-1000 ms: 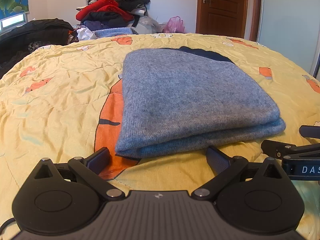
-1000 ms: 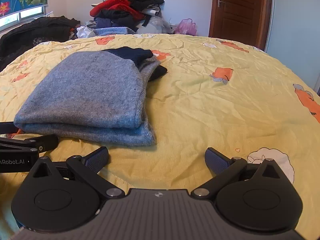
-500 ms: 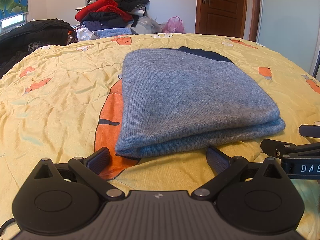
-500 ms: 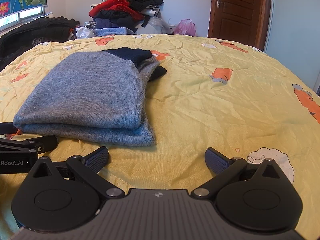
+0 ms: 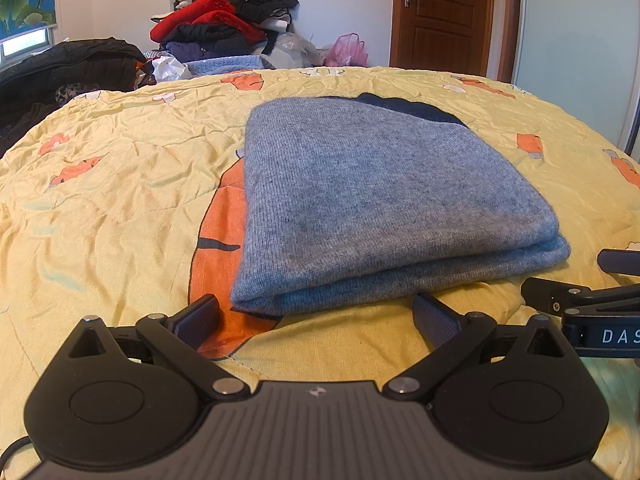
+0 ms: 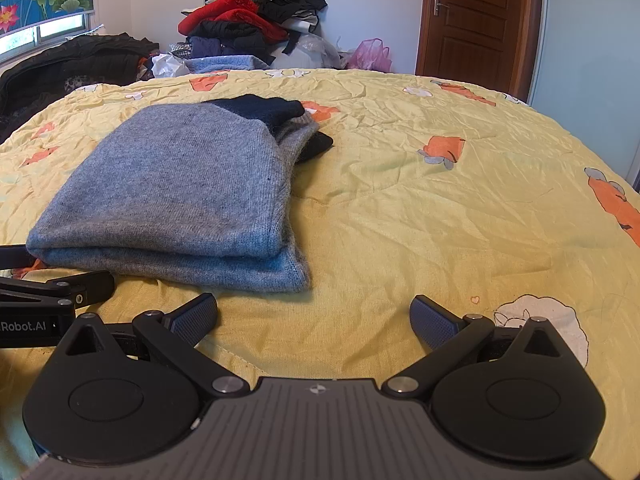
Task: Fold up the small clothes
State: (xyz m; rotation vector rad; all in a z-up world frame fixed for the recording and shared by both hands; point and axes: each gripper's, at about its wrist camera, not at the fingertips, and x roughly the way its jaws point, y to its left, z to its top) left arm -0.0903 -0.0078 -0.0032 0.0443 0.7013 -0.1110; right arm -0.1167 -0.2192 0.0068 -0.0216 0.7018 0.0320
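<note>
Grey folded sweater (image 5: 384, 200) lying on yellow bedsheet (image 5: 120, 200), left gripper (image 5: 316, 316) fingers wide apart just before it, right gripper (image 6: 314, 316) also spread, holding nothing

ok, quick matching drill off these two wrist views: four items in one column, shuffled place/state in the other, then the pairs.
Items:
1. grey sweater
2. left hand-held gripper
3. clothes pile
4. pink plastic bag

Place/state:
A. heaped behind the bed's far edge, red and black on top
B. folded flat on the yellow quilt
C. by the brown door
D. open, empty, just short of the sweater's near edge

Pairs: 1-B, 2-D, 3-A, 4-C
</note>
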